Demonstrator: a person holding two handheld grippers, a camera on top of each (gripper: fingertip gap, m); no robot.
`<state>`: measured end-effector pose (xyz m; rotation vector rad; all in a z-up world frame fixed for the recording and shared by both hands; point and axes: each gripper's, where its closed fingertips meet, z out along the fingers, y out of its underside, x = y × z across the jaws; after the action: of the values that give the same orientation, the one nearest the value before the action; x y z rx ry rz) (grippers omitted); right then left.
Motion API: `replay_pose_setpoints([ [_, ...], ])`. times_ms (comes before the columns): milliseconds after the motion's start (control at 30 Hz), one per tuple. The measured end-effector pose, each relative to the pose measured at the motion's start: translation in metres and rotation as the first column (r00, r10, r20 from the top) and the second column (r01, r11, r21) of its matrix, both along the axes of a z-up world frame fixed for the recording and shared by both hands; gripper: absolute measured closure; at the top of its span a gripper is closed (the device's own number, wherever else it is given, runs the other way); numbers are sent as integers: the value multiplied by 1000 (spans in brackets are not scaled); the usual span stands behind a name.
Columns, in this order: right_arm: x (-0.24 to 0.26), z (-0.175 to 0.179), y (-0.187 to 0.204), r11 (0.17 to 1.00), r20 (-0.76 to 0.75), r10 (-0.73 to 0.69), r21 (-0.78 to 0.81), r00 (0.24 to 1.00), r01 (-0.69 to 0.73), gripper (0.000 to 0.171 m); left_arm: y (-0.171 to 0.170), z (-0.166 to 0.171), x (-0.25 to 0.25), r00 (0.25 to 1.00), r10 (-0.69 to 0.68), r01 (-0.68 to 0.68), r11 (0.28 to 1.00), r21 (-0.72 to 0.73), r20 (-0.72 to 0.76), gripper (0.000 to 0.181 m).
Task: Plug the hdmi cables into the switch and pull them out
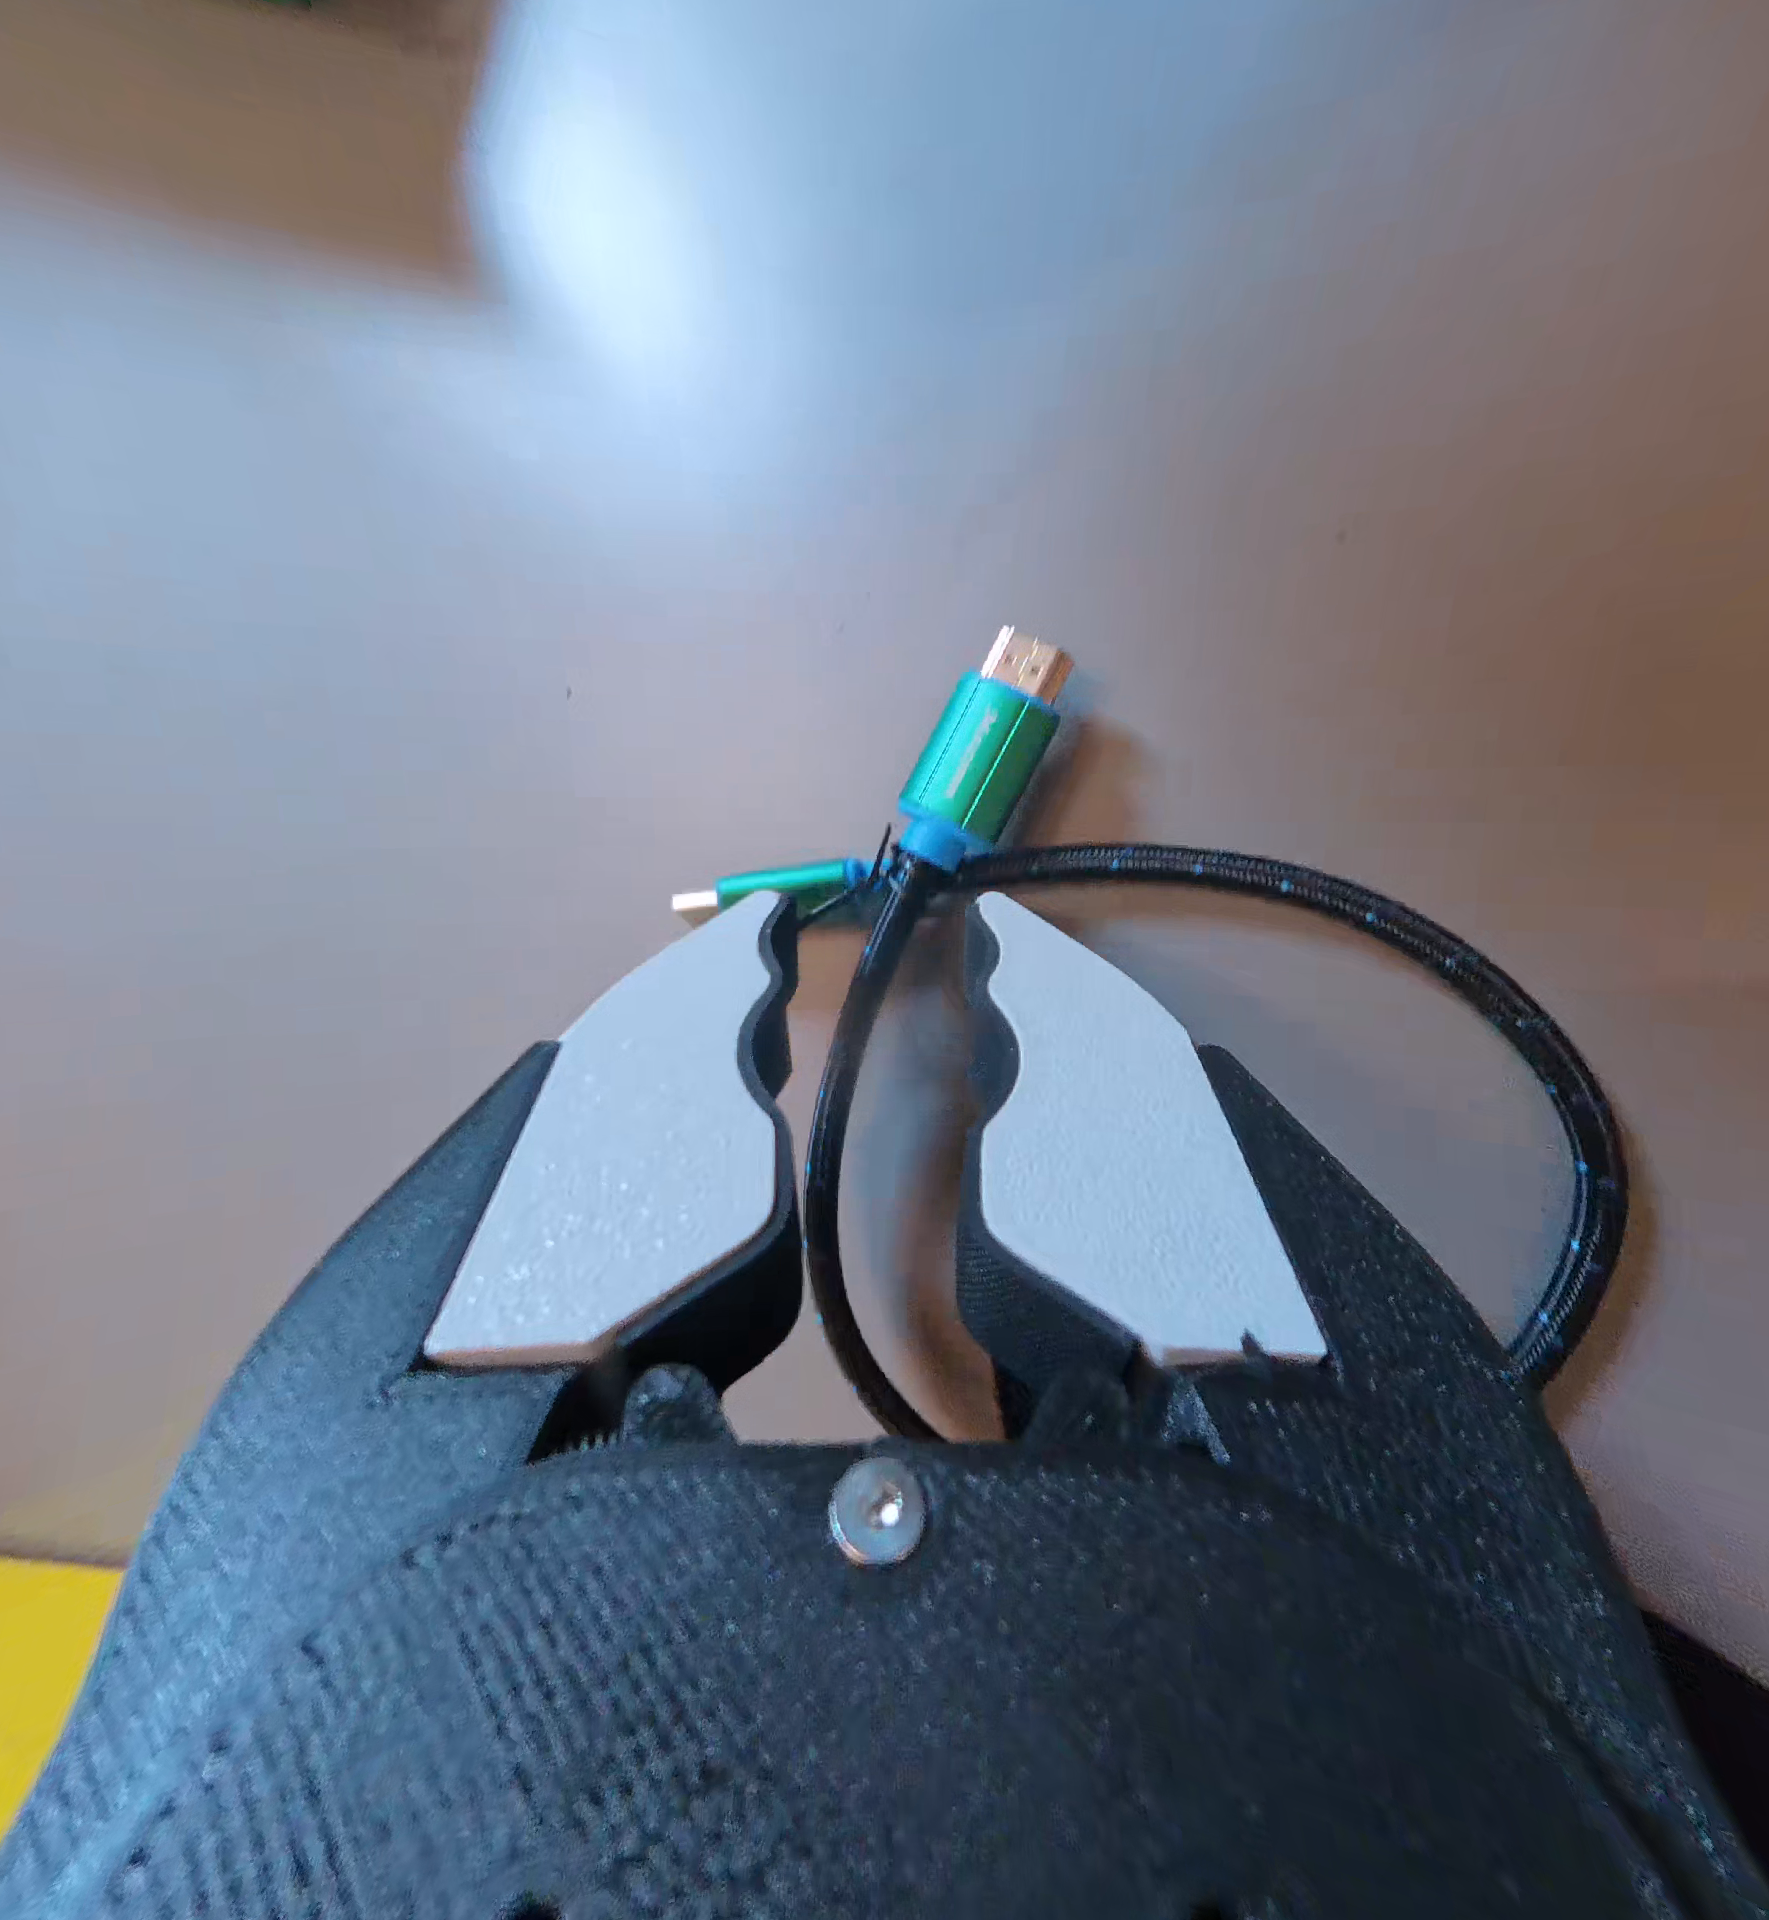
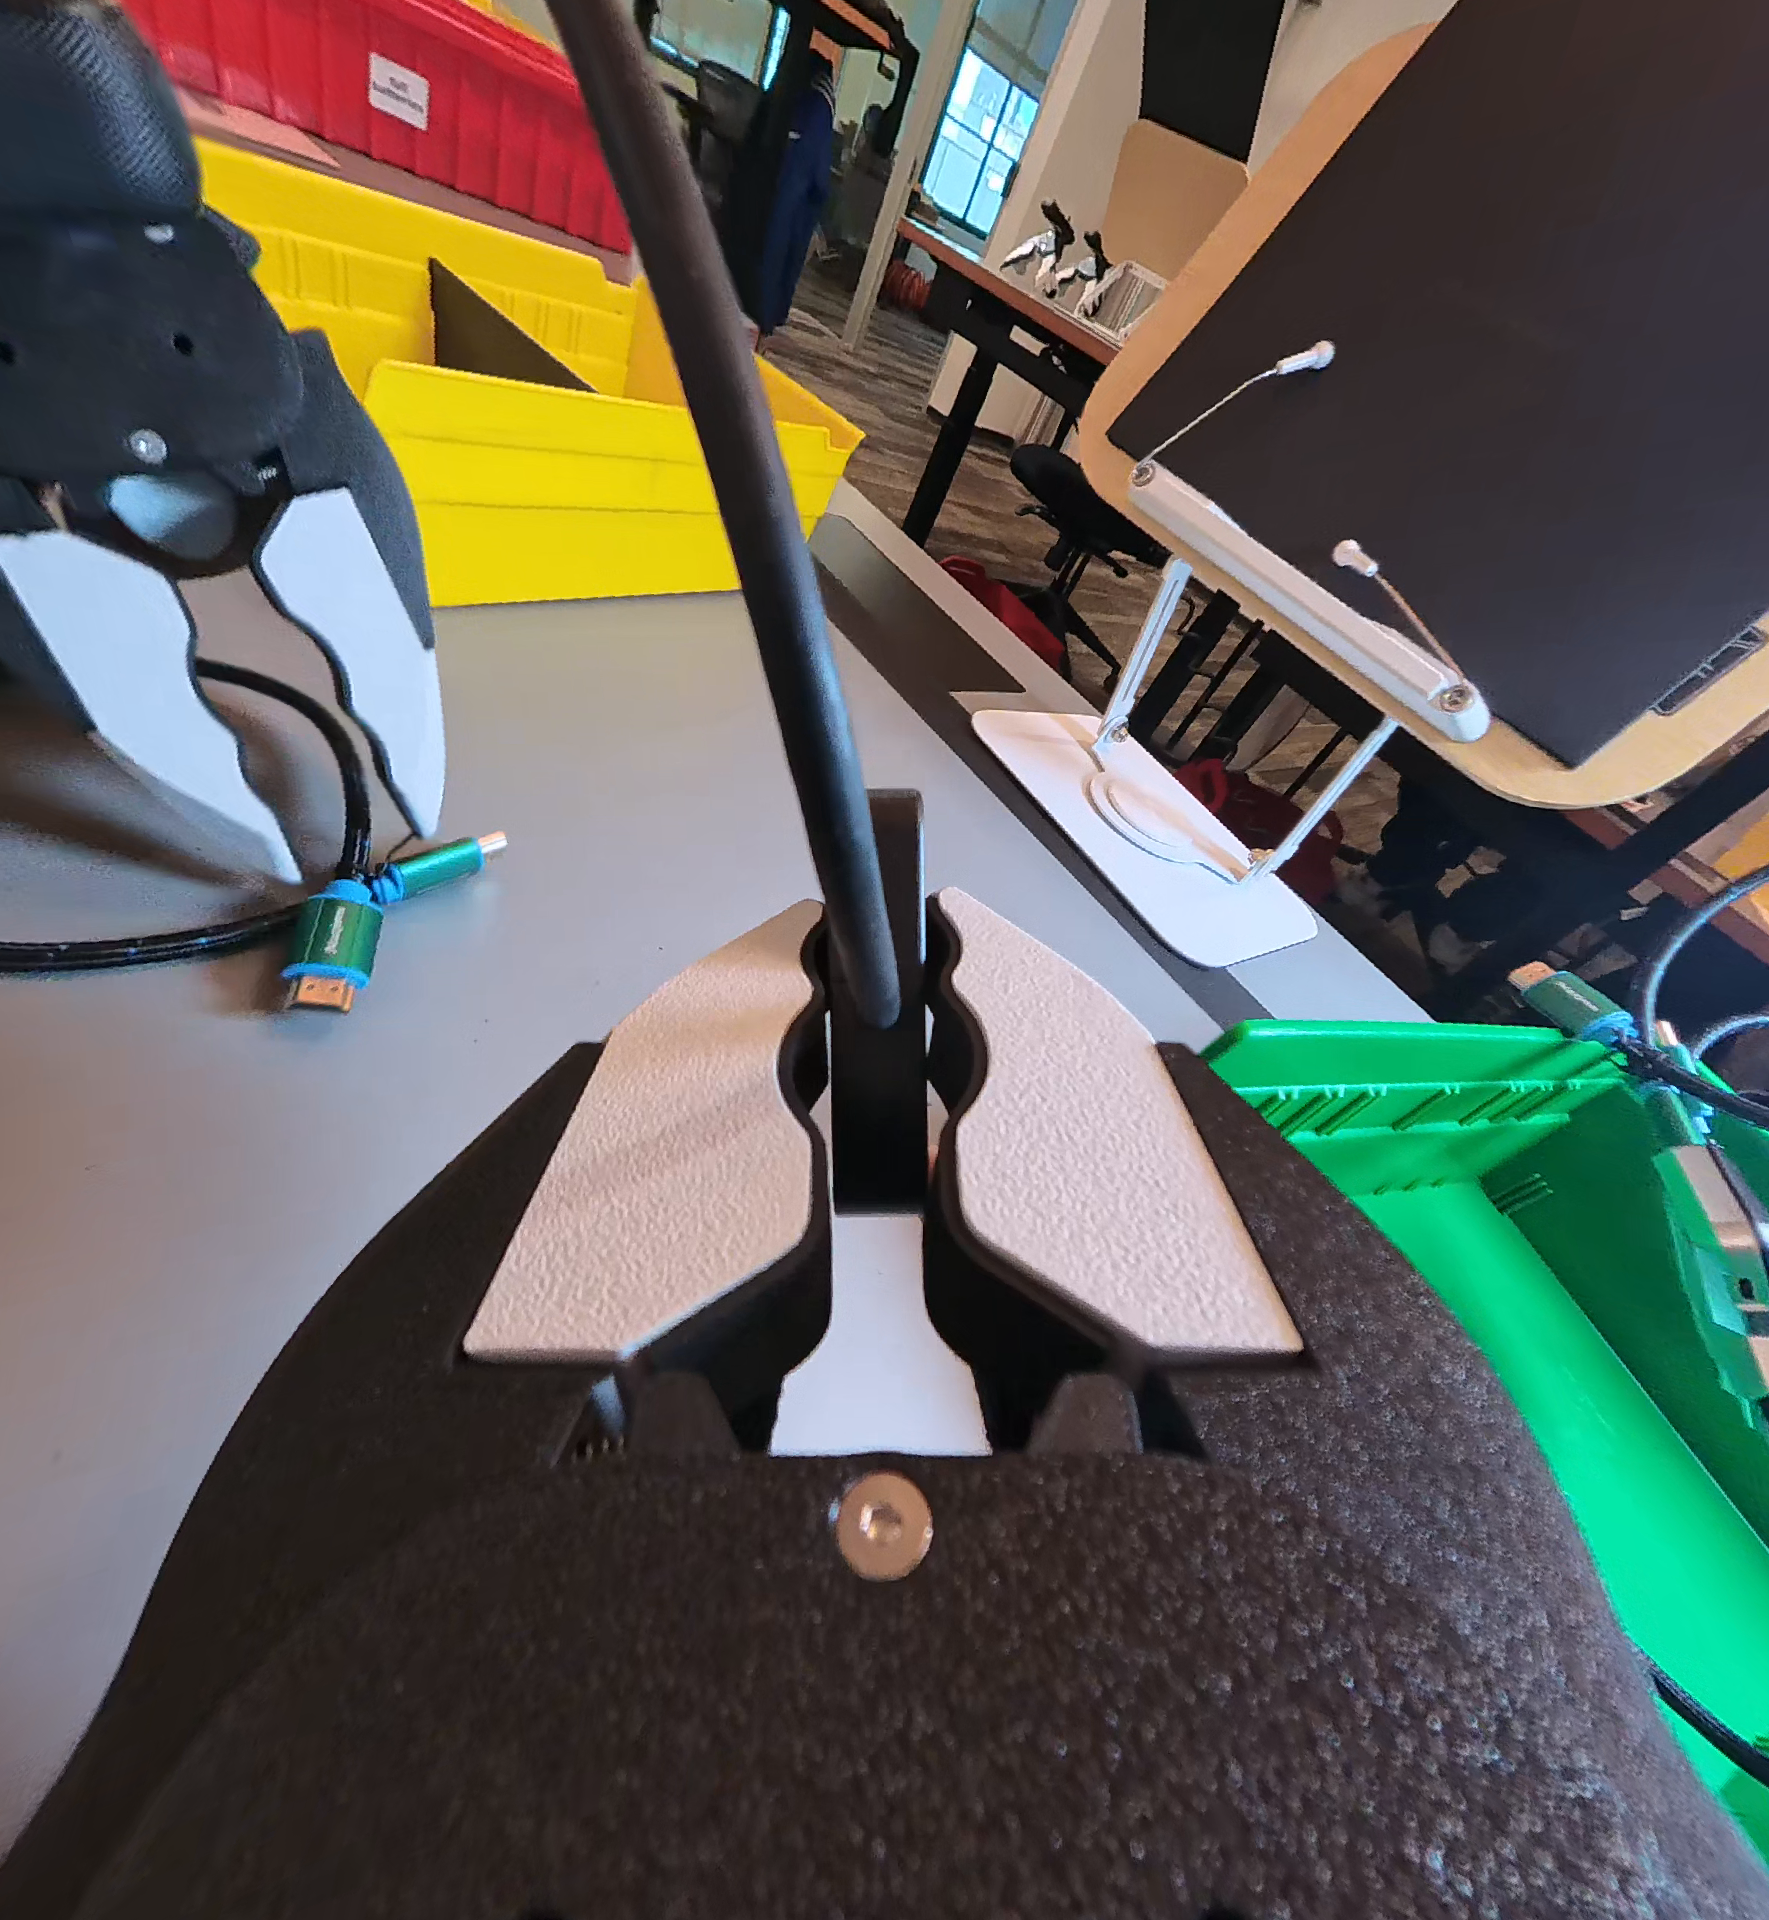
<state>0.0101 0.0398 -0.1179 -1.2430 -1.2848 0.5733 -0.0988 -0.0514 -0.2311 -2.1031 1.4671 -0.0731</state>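
Observation:
A black braided HDMI cable point(image 1: 1482, 956) lies looped on the grey table point(image 1: 340, 831), its two ends tied together. One green plug with a gold tip point(image 1: 984, 758) points away; the other green plug point(image 1: 776, 883) points left. My left gripper point(image 1: 880, 914) is open, its fingers astride the cable just behind the plugs; it also shows in the right wrist view point(image 2: 355, 842), tips down over the plugs point(image 2: 334, 935). My right gripper point(image 2: 875, 914) is shut on a thin black switch body point(image 2: 875, 1122), held edge-on, with a thick black cable point(image 2: 755, 468) rising from it.
Yellow bins point(image 2: 568, 488) and a red bin point(image 2: 485, 125) stand at the table's far side. A green bin point(image 2: 1482, 1143) at the right holds more green-plug cables point(image 2: 1566, 1003). A white stand point(image 2: 1171, 883) carries a dark panel point(image 2: 1534, 364) past the table edge. About 20 cm separates my left fingertips from my right.

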Motion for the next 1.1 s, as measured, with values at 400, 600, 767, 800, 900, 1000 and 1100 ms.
replay_pose_setpoints([
  [400,-3,-6,0,1000,13,-5,-22,1000,5,157,-4,-3,8,922,359,-330,924,-191,147,124],
  [600,-3,-4,-1,1000,9,-4,-20,1000,4,157,2,-15,29,973,220,-202,961,-187,75,134],
  [767,2,1,2,999,-14,-10,-32,1000,10,157,-19,-11,32,976,-215,213,975,-59,-31,143],
  [800,2,0,4,999,-14,-12,-34,1000,12,157,-21,-9,29,967,-251,251,968,-23,-43,144],
  [900,3,-2,5,999,-10,-15,-40,1000,14,157,-25,1,18,987,-161,162,986,-42,23,146],
  [1000,1,-3,4,999,-2,-13,-39,1000,13,157,-25,11,3,992,9,0,997,-73,124,148],
  [1100,-1,-5,3,999,3,-13,-42,1000,13,157,-35,6,-8,964,190,-151,966,-208,184,137],
])
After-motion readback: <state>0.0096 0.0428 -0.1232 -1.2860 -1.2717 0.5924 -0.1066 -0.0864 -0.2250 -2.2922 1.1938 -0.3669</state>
